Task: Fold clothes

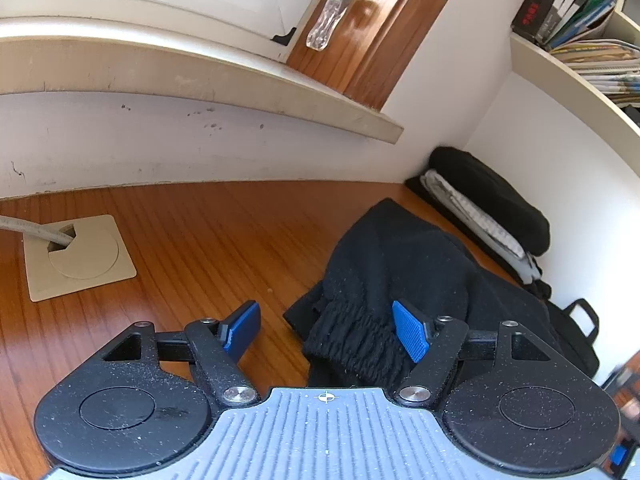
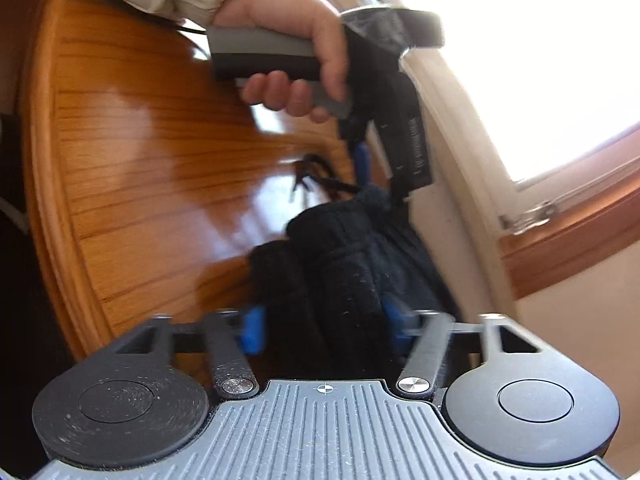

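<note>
The left gripper [image 1: 326, 332] is held open, a black garment [image 1: 400, 280] bunched against its right pad on the wooden table [image 1: 200, 240]. The right gripper [image 2: 320, 330] is spread around the same cloth; folded clothes [image 1: 488, 208] are stacked beyond.

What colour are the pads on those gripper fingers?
Blue pads, with a fine ridged texture; clearest in the left wrist view.

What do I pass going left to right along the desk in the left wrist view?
Grey cable → beige cable grommet plate → bare wooden desk → black garment with its ribbed cuff in the open left gripper → stack of folded clothes in the corner.
</note>
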{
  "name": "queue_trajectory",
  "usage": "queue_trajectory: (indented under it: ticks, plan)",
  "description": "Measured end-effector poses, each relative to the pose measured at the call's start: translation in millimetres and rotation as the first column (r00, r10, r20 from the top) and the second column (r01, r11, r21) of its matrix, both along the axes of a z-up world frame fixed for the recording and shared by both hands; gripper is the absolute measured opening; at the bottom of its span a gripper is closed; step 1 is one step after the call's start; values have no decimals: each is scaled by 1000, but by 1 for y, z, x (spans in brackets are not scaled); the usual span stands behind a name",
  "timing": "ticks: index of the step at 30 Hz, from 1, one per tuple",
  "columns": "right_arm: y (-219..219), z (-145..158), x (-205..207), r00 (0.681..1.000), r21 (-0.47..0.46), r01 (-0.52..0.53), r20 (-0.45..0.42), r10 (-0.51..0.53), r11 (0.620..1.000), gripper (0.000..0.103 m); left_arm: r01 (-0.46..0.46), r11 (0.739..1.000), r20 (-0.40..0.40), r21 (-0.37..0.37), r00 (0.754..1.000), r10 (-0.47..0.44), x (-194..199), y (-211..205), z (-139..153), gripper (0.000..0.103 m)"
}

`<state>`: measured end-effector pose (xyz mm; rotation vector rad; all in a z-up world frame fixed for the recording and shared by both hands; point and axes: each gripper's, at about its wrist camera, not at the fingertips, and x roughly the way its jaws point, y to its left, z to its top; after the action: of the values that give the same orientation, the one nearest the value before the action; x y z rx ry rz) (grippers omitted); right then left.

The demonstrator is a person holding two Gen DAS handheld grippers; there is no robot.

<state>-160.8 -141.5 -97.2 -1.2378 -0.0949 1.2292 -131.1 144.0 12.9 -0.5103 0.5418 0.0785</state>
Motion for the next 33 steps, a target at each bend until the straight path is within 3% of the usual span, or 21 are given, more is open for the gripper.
queue_trajectory:
  ticks: [4,8,13,19,21,23,24,26,29,33]
  plan:
    - [-2,8,4,1000,60,12,-6,-12,998,27,-25,999,15,-22,1000,26,-3,3,2,76]
    - [-7,38,10,998,197,66,-18,-64,978,22,-47,989,39,-143,998,53,-6,15,1,77]
    - [-14,57,18,994,269,111,-42,-104,957,20,-28,947,51,-320,998,46,-4,25,-6,77]
    - [-16,57,18,994,283,101,-2,-105,954,19,0,894,65,-449,997,32,0,29,-11,77]
    - [-19,60,21,994,294,107,-4,-110,950,19,17,911,66,-411,998,11,4,22,-5,76]
    - [-21,68,26,993,307,115,-17,-116,945,19,18,932,83,-362,996,13,7,14,3,61]
    - [-23,71,27,993,310,115,-18,-115,944,19,21,936,98,-350,995,14,9,11,9,44]
    - [-26,77,29,994,308,113,-29,-110,944,19,10,957,114,-290,993,24,9,5,24,35]
    - [-32,83,30,994,315,109,-47,-100,943,19,19,977,141,-211,990,11,9,-2,42,32]
    - [-37,82,26,991,325,129,-86,-106,937,19,7,985,138,-173,990,17,7,-2,49,30]
